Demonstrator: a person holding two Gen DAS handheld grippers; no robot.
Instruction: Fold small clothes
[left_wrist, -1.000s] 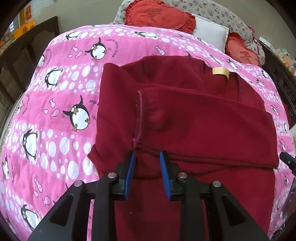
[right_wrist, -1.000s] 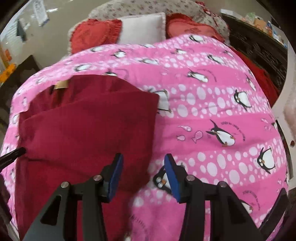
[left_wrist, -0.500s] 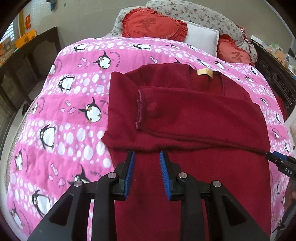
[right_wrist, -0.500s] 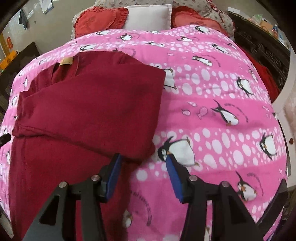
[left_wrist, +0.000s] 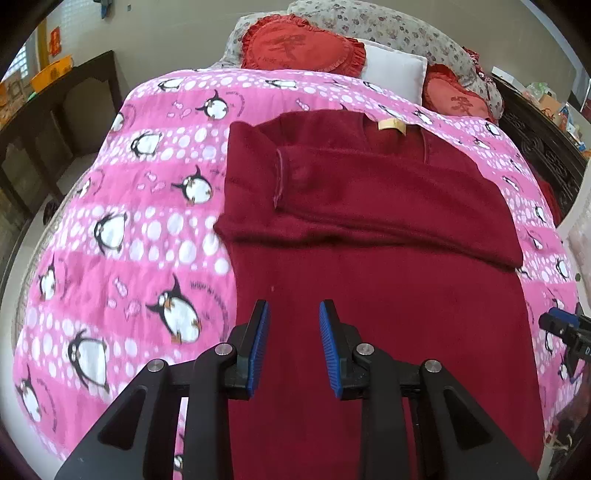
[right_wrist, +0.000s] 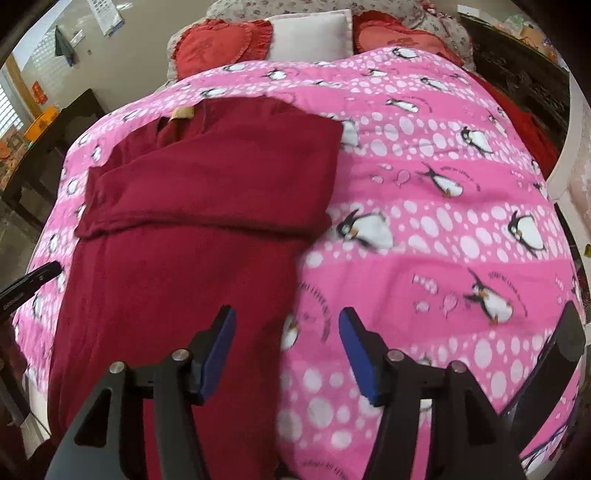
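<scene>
Two claws hang empty. The left claw (left_wrist: 293, 341), pads a little apart, is right over the red sweater (left_wrist: 369, 295). The right claw (right_wrist: 286, 347) is opening above its side edge. It might pinch the pink blanket (right_wrist: 443, 258) underneath too and pull the fold crooked.

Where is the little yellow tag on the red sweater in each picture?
Left wrist view: the yellow tag sits upper middle, at the red sweater's collar.
Right wrist view: the yellow tag sits upper left, at the collar.
Shared landmark: the white pillow between red heart cushions.
</scene>
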